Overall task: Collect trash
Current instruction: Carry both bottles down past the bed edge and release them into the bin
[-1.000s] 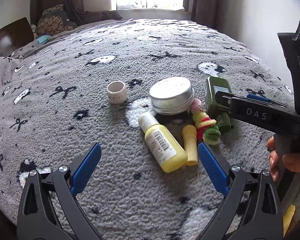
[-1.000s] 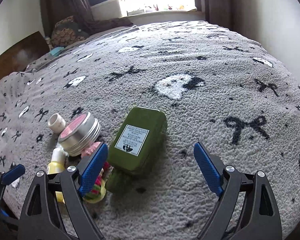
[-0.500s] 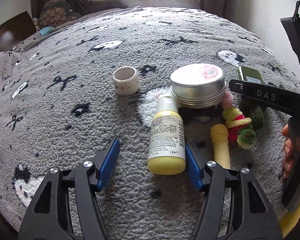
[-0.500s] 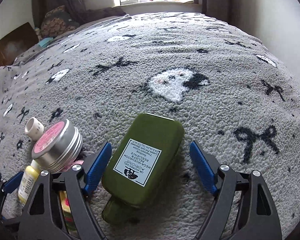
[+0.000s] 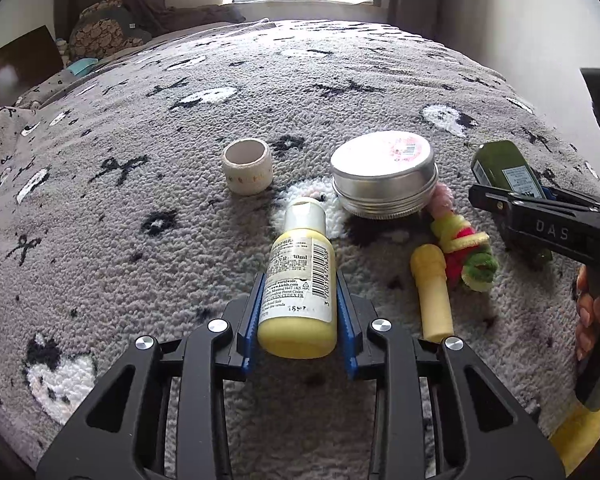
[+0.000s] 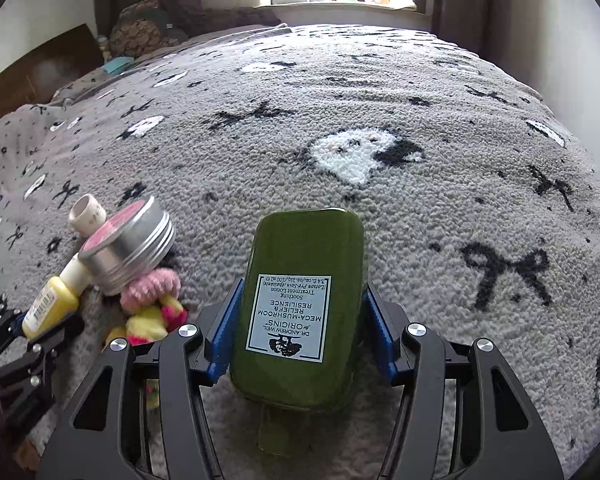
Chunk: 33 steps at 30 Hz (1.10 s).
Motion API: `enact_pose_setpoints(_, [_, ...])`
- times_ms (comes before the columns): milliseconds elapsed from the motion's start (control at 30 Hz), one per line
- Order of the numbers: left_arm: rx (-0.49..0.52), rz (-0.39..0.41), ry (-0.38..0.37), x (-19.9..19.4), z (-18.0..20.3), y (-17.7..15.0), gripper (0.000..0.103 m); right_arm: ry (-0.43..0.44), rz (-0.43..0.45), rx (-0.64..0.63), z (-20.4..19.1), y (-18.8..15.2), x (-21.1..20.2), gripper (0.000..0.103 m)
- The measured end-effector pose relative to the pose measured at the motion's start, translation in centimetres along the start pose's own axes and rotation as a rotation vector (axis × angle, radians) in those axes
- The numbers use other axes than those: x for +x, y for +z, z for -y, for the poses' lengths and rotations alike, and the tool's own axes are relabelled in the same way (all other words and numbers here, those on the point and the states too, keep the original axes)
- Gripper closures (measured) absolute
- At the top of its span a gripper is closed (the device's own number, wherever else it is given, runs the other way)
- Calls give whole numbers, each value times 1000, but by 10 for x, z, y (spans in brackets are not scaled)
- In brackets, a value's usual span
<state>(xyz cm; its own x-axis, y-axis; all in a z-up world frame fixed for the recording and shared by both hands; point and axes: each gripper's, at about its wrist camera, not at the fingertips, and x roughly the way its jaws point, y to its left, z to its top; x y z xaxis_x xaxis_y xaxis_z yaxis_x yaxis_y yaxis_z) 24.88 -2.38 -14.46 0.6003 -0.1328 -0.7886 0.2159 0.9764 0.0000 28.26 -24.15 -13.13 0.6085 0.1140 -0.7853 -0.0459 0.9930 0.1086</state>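
My left gripper (image 5: 300, 312) is shut on a small yellow bottle (image 5: 300, 280) with a white cap, lying on the grey bedspread (image 5: 180, 100). My right gripper (image 6: 300, 328) is shut on a flat green lotion bottle (image 6: 300, 300) with a white label, cap toward me. The green bottle (image 5: 504, 168) and right gripper also show in the left wrist view at the right. The yellow bottle (image 6: 52, 304) shows in the right wrist view at the left.
A round metal tin (image 5: 384, 176), a small white tape roll (image 5: 247, 166), a yellow tube (image 5: 432, 292) and a pink-yellow-green fuzzy toy (image 5: 464, 248) lie between the grippers. Pillows (image 5: 104, 36) lie at the far left, a wall (image 5: 540, 20) at the right.
Both grippers moved forward and closed. The left one closed on the yellow bottle, the right one on the green bottle.
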Motion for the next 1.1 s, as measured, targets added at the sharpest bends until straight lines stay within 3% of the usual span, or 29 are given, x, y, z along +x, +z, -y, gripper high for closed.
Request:
enact_pose_setpoints(333, [-12,3,-40,-42,8,-51,73,42,2,-14,22,-68,-58,47])
enact_pose_setpoints(833, [6,86,-59,-123,32,-111,74,113,111,-74,4,-128,-148,47])
enact_pose_setpoints(1100, [16,90,-97,-150,45,-152,74,159,110,-106,-7,-167,-176,47])
